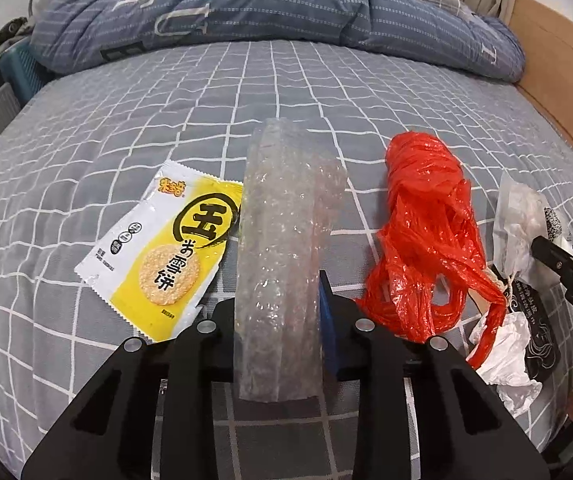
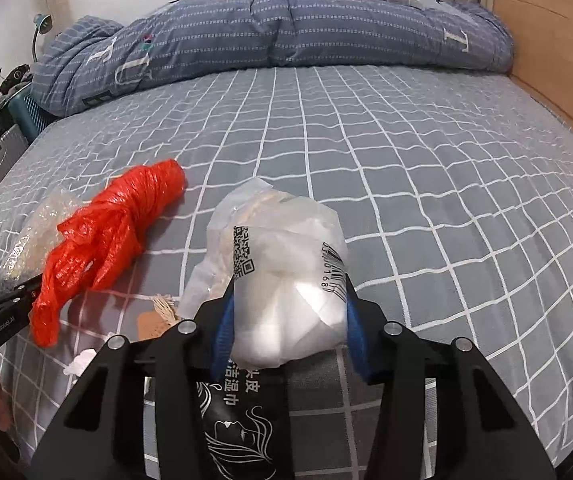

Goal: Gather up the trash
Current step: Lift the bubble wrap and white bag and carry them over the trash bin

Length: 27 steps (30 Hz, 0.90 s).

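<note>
Both grabs look set: left gripper [image 1: 278, 312] pinches the bubble wrap strip [image 1: 282, 248] left of the red plastic bag [image 1: 426, 236], right gripper [image 2: 286, 320] squeezes the white crumpled bag [image 2: 286, 280] on its right (squishy stuff, slips easily), so lift slowly, straight up off the bed [image 2: 446, 200].

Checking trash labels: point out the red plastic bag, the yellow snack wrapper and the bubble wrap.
red plastic bag [image 1: 426, 236], left wrist view, crumpled middle.
yellow snack wrapper [image 1: 158, 256], left wrist view, printed front.
bubble wrap [image 1: 282, 240], left wrist view, mid-strip.

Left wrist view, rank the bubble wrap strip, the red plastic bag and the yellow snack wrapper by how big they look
1. bubble wrap strip, the largest here, though it is clamped in the left gripper nearest the lens, which inflates it.
2. red plastic bag.
3. yellow snack wrapper, close to the bag in apparent size, so that order is unsure.
</note>
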Each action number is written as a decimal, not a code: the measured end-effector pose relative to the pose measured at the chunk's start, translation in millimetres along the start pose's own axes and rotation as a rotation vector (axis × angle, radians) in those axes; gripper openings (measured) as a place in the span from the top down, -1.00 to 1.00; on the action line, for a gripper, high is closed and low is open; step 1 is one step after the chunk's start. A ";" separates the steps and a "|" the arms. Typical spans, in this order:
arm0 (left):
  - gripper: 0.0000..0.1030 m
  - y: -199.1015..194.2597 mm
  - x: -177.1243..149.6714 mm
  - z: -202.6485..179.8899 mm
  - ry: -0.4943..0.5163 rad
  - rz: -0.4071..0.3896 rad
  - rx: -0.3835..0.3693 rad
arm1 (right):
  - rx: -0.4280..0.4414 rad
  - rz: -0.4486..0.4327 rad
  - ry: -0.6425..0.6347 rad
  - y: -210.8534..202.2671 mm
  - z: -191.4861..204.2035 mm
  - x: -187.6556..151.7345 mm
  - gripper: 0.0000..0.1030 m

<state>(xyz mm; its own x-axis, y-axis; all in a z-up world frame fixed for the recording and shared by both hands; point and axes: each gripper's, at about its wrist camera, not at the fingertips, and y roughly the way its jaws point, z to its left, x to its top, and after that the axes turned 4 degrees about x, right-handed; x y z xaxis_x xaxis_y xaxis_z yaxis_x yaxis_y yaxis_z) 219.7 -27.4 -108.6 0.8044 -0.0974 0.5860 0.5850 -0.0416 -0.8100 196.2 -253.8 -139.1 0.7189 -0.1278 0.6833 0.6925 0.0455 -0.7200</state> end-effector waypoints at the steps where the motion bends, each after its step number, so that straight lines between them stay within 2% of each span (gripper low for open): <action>1: 0.44 -0.8 0.3 0.5 -0.001 -0.002 0.000 | -0.001 -0.003 -0.001 -1.4 0.3 0.3 0.13; 13: 0.45 -22.4 2.3 4.3 -0.024 -0.022 -0.001 | -0.004 -0.042 -0.011 -28.0 10.5 10.1 0.13; 21: 0.45 -53.4 -1.5 8.2 -0.044 -0.055 -0.008 | -0.009 -0.094 -0.043 -60.1 25.5 14.0 0.13; 27: 0.45 -80.9 -12.0 8.3 -0.067 -0.083 -0.029 | -0.004 -0.120 -0.071 -82.9 36.5 2.6 0.13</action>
<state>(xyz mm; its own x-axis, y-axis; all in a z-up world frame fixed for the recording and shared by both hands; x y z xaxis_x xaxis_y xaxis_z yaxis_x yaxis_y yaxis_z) 163.6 -14.6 -49.9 0.7589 -0.0260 0.6507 0.6475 -0.0760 -0.7583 142.9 -221.7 -73.2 0.6331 -0.0618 0.7716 0.7739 0.0302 -0.6326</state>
